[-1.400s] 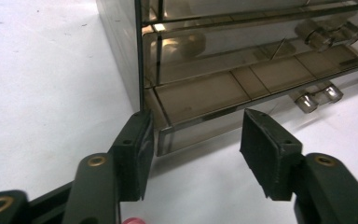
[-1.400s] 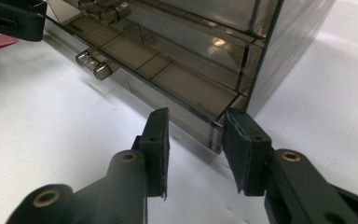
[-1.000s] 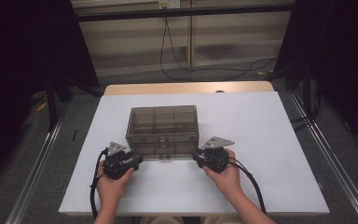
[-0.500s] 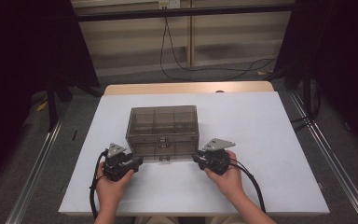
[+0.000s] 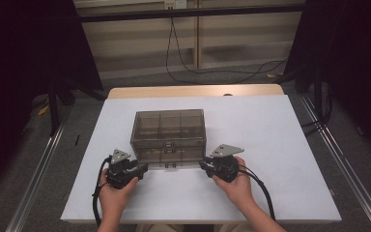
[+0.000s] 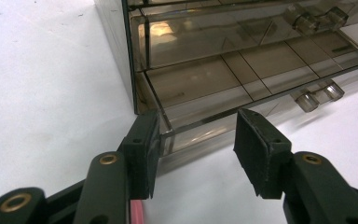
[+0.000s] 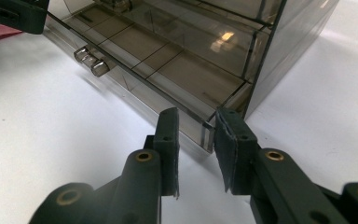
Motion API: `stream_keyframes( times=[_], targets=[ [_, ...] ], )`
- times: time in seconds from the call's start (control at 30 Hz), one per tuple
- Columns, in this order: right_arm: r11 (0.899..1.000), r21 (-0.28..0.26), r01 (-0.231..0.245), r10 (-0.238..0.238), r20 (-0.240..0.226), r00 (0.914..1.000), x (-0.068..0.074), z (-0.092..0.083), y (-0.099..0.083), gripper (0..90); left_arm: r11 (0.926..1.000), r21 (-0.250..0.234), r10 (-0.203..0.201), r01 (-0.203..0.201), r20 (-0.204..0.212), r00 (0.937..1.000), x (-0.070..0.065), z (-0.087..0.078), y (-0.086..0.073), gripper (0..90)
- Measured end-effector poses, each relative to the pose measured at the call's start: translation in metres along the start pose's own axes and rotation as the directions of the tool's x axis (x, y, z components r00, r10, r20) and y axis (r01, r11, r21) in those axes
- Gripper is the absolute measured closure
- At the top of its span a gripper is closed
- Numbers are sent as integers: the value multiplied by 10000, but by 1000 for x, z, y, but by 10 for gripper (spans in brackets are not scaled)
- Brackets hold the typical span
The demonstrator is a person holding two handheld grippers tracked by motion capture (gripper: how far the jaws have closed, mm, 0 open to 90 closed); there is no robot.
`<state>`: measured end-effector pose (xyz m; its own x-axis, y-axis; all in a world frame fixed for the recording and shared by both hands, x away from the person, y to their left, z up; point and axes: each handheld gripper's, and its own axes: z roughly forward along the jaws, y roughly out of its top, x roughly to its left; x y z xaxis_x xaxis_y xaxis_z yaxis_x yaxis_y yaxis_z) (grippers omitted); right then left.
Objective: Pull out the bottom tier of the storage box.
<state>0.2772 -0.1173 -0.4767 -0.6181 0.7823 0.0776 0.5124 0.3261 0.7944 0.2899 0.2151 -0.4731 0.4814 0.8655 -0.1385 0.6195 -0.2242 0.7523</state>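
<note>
Two grippers are at work, one at each front corner of the smoky transparent plastic drawer cabinet [image 5: 169, 139], which stands near the middle of the white table [image 5: 280, 145]. At the cabinet's foot, the bottom drawer [image 6: 242, 100] stands slightly out from the frame, while the drawer above it [image 6: 223, 39] sits flush, so I judge the job barely begun or nearly ended: whether this drawer is being drawn out or pushed home I cannot tell. In the left gripper view, my left gripper [image 6: 198, 140] has its jaws moderately apart around the drawer's left front corner; the left pad lies against the drawer's end, the other pad stands clear. In the right gripper view, my right gripper [image 7: 196, 140] straddles the opposite corner with a narrower gap, the drawer's edge between the pads; whether they press on it I cannot make out. Both drawers look empty through the tinted walls, though reflections muddle this. Each drawer's pair of clear round knobs [image 6: 319, 95] goes untouched.
</note>
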Motion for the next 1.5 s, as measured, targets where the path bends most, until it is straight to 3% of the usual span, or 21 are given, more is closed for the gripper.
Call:
stream_keyframes(
  times=[1.5],
  targets=[
    [9996,75,274,-271,-370,9989,5,-9,-5,702,9998,168,130,-131,39,9999,-6,-12,-9,532]
  ],
)
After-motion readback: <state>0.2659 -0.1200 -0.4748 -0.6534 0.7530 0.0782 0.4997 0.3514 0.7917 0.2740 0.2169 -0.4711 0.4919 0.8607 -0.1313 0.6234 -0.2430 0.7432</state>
